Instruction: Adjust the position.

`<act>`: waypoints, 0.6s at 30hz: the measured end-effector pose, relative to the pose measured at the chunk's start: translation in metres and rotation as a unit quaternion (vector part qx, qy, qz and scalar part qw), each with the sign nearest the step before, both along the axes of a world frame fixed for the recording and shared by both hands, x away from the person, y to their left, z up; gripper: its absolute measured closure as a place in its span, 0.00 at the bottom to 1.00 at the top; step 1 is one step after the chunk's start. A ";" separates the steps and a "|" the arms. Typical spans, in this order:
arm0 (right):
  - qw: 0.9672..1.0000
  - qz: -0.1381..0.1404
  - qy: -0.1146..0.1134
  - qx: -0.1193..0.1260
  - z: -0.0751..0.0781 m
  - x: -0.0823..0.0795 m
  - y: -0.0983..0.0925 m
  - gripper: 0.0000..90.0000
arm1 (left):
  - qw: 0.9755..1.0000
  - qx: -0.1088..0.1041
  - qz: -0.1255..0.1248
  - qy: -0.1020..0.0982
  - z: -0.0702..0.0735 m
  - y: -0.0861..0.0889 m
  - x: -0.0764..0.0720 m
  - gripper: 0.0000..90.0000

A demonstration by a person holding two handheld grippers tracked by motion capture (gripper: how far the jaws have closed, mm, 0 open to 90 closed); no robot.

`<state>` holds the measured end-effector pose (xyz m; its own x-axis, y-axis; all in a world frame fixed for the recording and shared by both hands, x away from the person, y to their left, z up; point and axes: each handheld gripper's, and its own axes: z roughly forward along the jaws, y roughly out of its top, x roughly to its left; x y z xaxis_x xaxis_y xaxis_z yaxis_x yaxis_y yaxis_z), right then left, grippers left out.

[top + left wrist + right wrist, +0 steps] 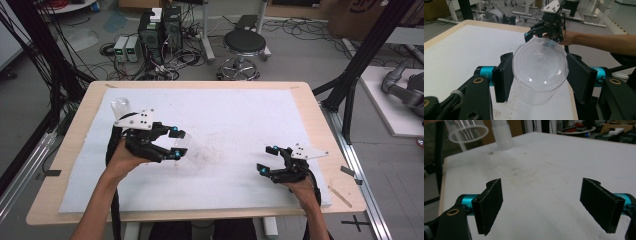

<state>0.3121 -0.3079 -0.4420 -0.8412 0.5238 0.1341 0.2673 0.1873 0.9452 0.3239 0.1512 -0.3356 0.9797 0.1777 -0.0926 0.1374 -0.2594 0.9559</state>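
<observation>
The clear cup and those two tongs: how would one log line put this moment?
left tongs: shut on clear cup, lifted | right tongs: open, nothing held, over white mat | second cup: standing far left

Each tool is black, with two flat rectangular pads on teal cylindrical mounts and brass-coloured rivets at the linkage joints. The left tool [176, 142] and the right tool [268, 160] each carry a pale grey three-cornered plate dotted with small holes. Black cables trail back along the forearms, which are bare, with no sleeves.
</observation>
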 end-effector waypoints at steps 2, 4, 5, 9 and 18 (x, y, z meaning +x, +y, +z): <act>1.000 0.014 -0.009 0.009 0.009 0.000 0.002 0.21 | 1.000 -0.004 0.000 -0.001 -0.001 0.000 0.000 0.45; 0.999 0.032 -0.015 0.020 0.020 0.000 0.005 0.21 | 1.000 -0.004 -0.002 -0.002 -0.001 0.000 0.000 0.45; 0.999 0.040 -0.016 0.025 0.025 0.001 0.007 0.21 | 1.000 -0.006 -0.002 0.000 -0.002 0.000 -0.001 0.45; 0.997 0.068 -0.020 0.037 0.039 0.003 0.015 0.21 | 1.000 -0.008 -0.004 0.001 -0.004 -0.002 -0.001 0.45; 0.993 0.112 -0.023 0.040 0.059 0.007 0.031 0.21 | 1.000 -0.015 -0.006 -0.001 -0.005 -0.004 -0.001 0.46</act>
<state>0.3189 -0.2773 -0.3832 -0.9418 0.3116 0.1265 0.1838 0.1619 0.9695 0.3231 0.1473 -0.3407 0.9818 0.1637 -0.0964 0.1334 -0.2326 0.9634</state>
